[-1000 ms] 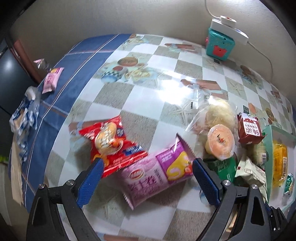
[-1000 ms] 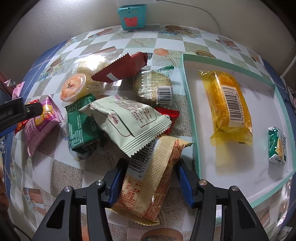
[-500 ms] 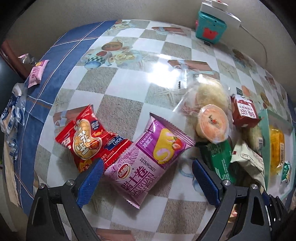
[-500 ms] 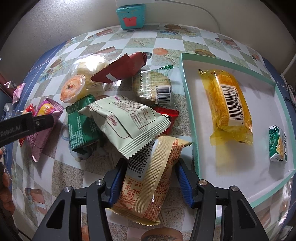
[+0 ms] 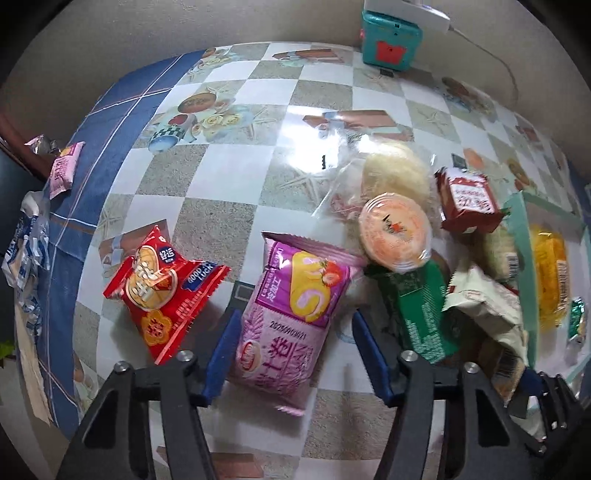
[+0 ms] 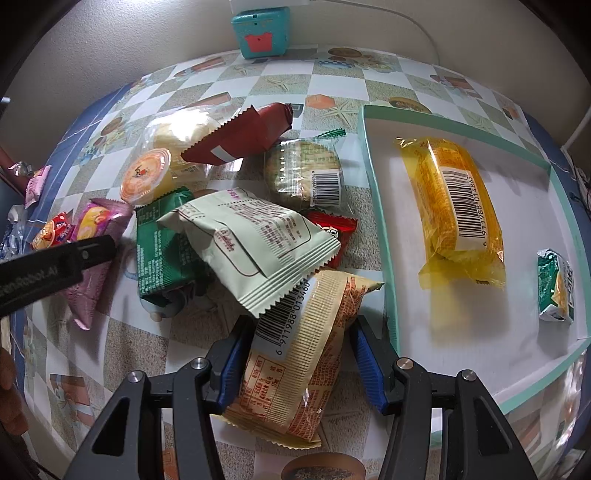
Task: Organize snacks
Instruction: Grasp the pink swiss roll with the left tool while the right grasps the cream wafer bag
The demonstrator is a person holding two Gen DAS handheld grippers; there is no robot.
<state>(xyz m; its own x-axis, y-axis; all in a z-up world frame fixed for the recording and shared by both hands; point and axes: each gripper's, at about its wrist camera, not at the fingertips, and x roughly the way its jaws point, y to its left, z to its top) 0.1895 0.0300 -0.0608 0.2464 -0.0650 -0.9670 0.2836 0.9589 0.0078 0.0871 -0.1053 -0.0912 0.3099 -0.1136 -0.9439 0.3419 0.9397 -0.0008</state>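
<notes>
A pink snack packet (image 5: 295, 306) lies on the checked tablecloth between the jaws of my left gripper (image 5: 295, 347). The jaws are closing: the left pad touches the packet's edge, while a gap shows at the right pad. A red packet (image 5: 162, 291) lies just left of it. My right gripper (image 6: 301, 362) is shut on a cream packet with a barcode (image 6: 306, 332), beside the teal-rimmed tray (image 6: 376, 206). Inside the tray lie a yellow packet (image 6: 454, 206) and a small green packet (image 6: 556, 284).
A pile sits between the grippers: pale green packet (image 6: 255, 240), dark green packet (image 6: 159, 254), brown-red packet (image 6: 243, 136), round biscuit pack (image 6: 303, 170), jelly cup (image 6: 146, 177). A teal box (image 6: 260, 31) stands at the wall. A small pink packet (image 5: 64, 170) lies near the table's left edge.
My left gripper has moved forward over the pink packet and its jaws have narrowed around it. The right gripper and its cream packet have not moved.
</notes>
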